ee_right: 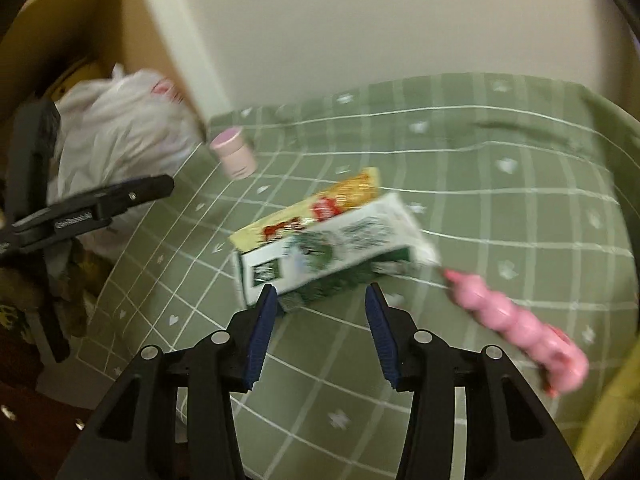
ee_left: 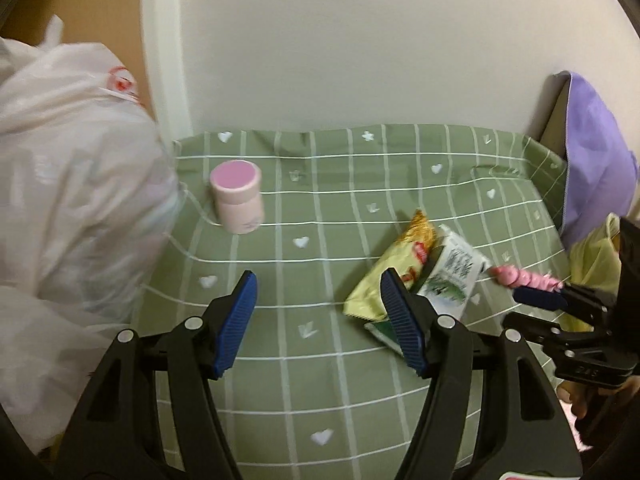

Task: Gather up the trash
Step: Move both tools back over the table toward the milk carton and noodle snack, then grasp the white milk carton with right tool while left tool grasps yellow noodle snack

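On the green checked cloth [ee_left: 320, 380] lie a yellow snack wrapper [ee_left: 400, 264] and, on top of it, a white-and-green carton [ee_left: 452, 276]. A pink knobbly stick [ee_left: 520, 276] lies to their right. A pink round tub [ee_left: 237, 200] stands at the back left. My left gripper [ee_left: 320, 280] is open over bare cloth, its right finger in front of the wrapper. My right gripper [ee_right: 322, 292] is open just short of the carton [ee_right: 340, 244], with the pink stick [ee_right: 516, 320] to its right and the wrapper [ee_right: 320, 204] beyond. Nothing is held.
A white plastic bag [ee_left: 68, 208] bulges at the left edge of the cloth, beside a cardboard box [ee_right: 132, 20]. A purple cloth [ee_left: 592, 160] and something yellow [ee_left: 592, 256] sit at the right. A pale wall closes the back.
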{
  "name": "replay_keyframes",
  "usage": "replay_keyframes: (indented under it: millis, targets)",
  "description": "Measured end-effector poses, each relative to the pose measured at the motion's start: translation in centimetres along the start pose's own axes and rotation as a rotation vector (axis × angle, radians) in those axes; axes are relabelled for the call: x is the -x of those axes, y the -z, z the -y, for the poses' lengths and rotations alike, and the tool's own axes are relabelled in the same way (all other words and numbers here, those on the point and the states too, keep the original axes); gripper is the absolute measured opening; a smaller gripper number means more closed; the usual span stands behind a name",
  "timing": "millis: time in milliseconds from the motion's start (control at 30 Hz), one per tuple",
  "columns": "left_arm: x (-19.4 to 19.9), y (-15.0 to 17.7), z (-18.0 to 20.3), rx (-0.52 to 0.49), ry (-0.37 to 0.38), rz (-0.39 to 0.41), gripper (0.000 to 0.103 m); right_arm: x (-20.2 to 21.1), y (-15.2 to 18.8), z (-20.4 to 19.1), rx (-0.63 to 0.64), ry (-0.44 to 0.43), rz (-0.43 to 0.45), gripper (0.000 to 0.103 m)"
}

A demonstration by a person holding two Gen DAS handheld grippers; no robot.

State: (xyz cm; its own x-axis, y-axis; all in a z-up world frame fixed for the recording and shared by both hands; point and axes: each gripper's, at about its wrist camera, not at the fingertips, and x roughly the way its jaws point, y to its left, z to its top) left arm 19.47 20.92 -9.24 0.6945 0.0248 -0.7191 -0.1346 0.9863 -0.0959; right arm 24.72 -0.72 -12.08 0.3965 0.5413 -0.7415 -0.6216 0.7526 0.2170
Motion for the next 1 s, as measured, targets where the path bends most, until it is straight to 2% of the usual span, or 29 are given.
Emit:
replay_keyframes:
  millis: [200,300,400,533,733,800,933,1000]
  targets:
    - [1.1,0.1,-2.6,0.079,-0.029,0.026,0.061,-3.6,-1.2,-2.2,0.091,0.057,-0.034,0.044]
    - [1.1,0.1,-2.9,0.08,-0.021,0.03,0.061,-4.1,-1.1,-2.5,0.158,0.082,-0.067,0.044]
    - [0.7,0.2,-2.7,0.076,0.022,0.025,0.061,-3.7,-0.7,-1.4,0.195,0.119,-0.104,0.044]
    - [0.0,0.7,-1.7,0.059,0.105,-0.008,0.062,-2.9,-0.4,2.1,0.098,0.178,-0.117,0.044]
    - [-2.1,0.6,1.4,-0.002,0.319,-0.051,0.062,0.4,0.3,5.3,-0.055,0.164,-0.045,0.044]
    - [-3.4,0.0,2.4,-0.029,0.342,-0.061,0.062,2.1,0.7,6.2,-0.093,0.172,-0.01,0.044]
    - [-7.1,-1.7,3.6,-0.085,0.326,-0.1,0.062,5.2,1.8,7.6,-0.146,0.17,0.022,0.044]
    - [-9.7,-2.8,4.4,-0.111,0.318,-0.146,0.062,5.8,2.1,7.7,-0.156,0.17,0.022,0.044]
